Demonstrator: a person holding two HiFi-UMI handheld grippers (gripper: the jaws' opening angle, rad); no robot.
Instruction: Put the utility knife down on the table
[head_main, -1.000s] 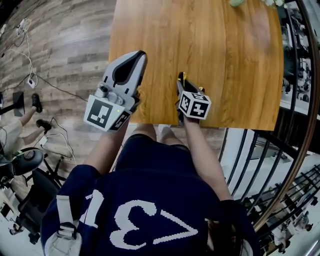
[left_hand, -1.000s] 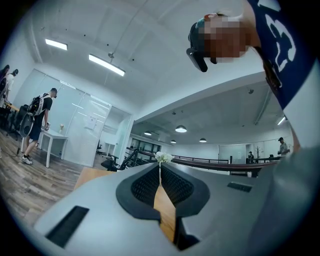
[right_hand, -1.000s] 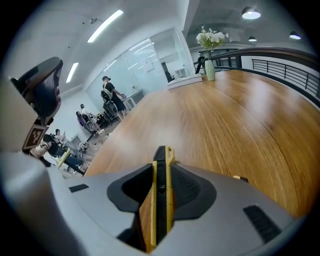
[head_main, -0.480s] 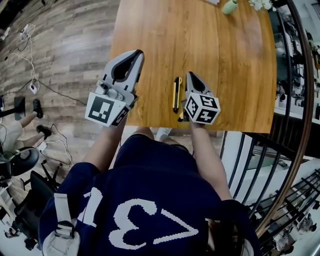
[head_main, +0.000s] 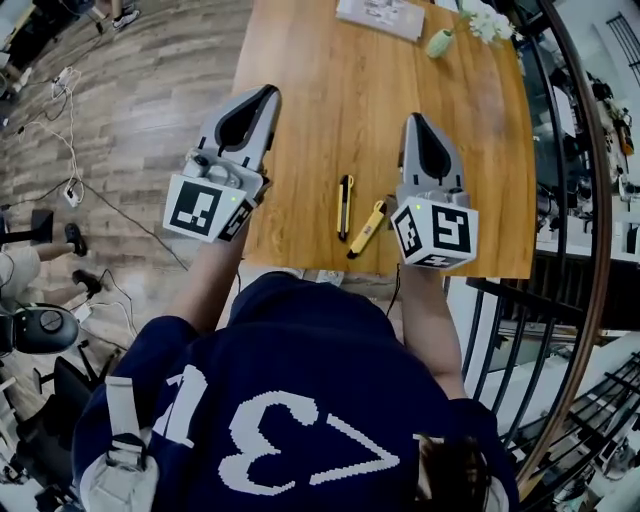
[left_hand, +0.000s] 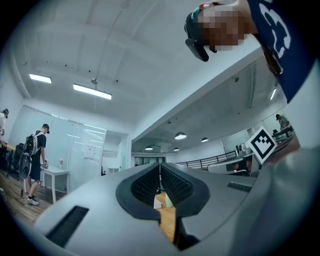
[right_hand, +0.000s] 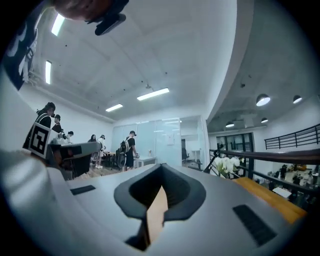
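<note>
- Tongs first, in the head view: the left tongs (head_main: 268, 93) and right tongs (head_main: 414, 118) are both shut and empty. They hover over the table (head_main: 330, 90), tips toward 12 o'clock.
- The utility knife (head_main: 344, 206), dark with a yellow edge, lies flat by the table's near edge, free of both tongs. It is at about 7 o'clock from the right tips and 5 o'clock from the left. A yellow knife (head_main: 367, 228) lies just beside it at 4 o'clock.
- The putting-down looks finished, so the next move only needs to keep clear of the knife.
- Left gripper view: the ribbed pads (left_hand: 172, 181) meet with nothing between them. A sliver of table shows at 6 o'clock, and no knife.
- Right gripper view: the jaws are closed on nothing and look across the room, with no knife visible.
</note>
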